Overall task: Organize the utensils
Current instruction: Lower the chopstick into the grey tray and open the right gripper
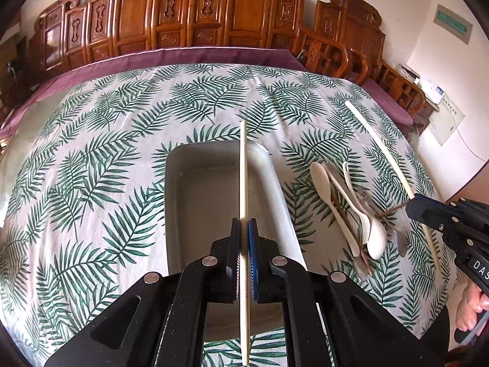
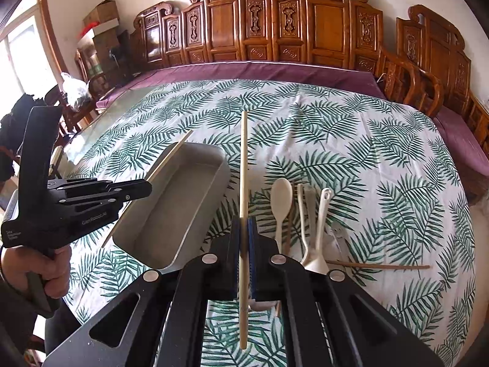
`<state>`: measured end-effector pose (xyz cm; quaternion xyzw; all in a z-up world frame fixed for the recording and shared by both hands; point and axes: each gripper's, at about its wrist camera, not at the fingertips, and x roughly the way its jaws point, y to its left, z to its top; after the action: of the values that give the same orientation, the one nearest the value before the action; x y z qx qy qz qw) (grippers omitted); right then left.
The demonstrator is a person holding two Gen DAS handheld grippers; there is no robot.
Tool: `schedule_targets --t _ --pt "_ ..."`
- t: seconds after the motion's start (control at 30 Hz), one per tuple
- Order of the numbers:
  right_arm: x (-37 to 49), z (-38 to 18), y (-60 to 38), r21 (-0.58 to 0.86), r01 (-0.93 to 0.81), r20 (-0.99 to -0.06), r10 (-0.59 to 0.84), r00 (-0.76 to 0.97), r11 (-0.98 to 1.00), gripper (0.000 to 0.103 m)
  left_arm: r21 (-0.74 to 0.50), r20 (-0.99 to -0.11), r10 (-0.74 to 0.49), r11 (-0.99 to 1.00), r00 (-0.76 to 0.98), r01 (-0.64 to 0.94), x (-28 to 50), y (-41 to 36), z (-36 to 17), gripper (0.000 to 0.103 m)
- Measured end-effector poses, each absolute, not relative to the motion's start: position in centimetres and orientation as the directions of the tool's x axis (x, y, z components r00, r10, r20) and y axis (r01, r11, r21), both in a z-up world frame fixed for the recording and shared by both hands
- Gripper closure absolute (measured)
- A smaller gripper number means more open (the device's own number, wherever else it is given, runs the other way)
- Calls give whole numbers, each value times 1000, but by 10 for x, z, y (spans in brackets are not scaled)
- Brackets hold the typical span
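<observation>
My left gripper (image 1: pixel 244 226) had its two fingers pressed tight on a long pale chopstick (image 1: pixel 243 171). The stick ran straight out past the finger pads (image 1: pixel 253 244) and also back under the gripper. It hung over the gray tray (image 1: pixel 195 195), along the tray's right side, and I could not tell if it touched the tray.

My right gripper (image 2: pixel 244 226) was pinching a second chopstick (image 2: pixel 243 159) the same way, with its fingers squeezed shut on the stick. This one pointed away from me, above the cloth, between the tray and the pile of spoons.

From the right camera I saw the tray (image 2: pixel 171 211) sitting at a slant on the leaf tablecloth (image 2: pixel 366 153). The left gripper (image 2: pixel 143 188) was at its near left edge, with the first chopstick (image 2: pixel 171 156) lying along the tray's left rim.

Just right of the tray lay the other things to sort. There was a cream spoon (image 2: pixel 281 202) with its bowl pointing away, and a second cream spoon (image 2: pixel 319 235) with its bowl near me. A pale fork (image 2: pixel 302 223) lay between them. A thin brown stick (image 2: pixel 379 265) lay across the cloth to the right, and its left end went under the pile.

Behind the table stood a carved wooden bench (image 2: pixel 275 30) with a purple cushion (image 2: pixel 259 72).
</observation>
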<state>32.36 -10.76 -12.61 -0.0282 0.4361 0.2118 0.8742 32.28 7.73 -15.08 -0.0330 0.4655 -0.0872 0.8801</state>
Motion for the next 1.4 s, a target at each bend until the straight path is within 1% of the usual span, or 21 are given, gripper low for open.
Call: schedule_targets --t 0.33,0.47,0.6,0.87,1.07,1.23,1.27,1.3,1.33,1.4 --pt "334 -132 -74 146 -417 -779 364 510 897 97 -165 -817 -194 981 543 102 322 92 -158 98" --pt "340 -138 -59 157 -426 -787 373 491 891 97 -167 -808 -187 982 558 87 320 102 -157 92" --pt "345 -146 -45 166 -436 -796 381 470 885 97 -165 -798 -178 983 575 75 315 113 -152 91" --pt "352 -168 -12 251 -415 -814 423 398 874 97 -150 -781 -148 988 607 48 295 140 -140 91" --pt "350 -179 1 217 -392 -834 378 401 894 97 -130 -775 -126 991 620 38 285 149 -136 91" --pt "356 -182 5 215 -383 -836 372 403 899 96 -135 -770 -128 990 625 36 281 155 -133 91" --pt "357 -182 6 223 -386 -833 380 401 895 86 -134 -770 -126 990 626 34 280 155 -133 90" --pt "357 -181 5 234 -390 -827 393 402 890 66 -134 -770 -125 990 626 33 280 156 -133 90" --pt "356 -179 4 242 -393 -820 404 407 887 60 -134 -770 -124 990 626 32 279 156 -132 90" --pt "354 -174 -1 254 -401 -806 422 415 880 59 -133 -769 -125 990 627 34 277 154 -131 90"
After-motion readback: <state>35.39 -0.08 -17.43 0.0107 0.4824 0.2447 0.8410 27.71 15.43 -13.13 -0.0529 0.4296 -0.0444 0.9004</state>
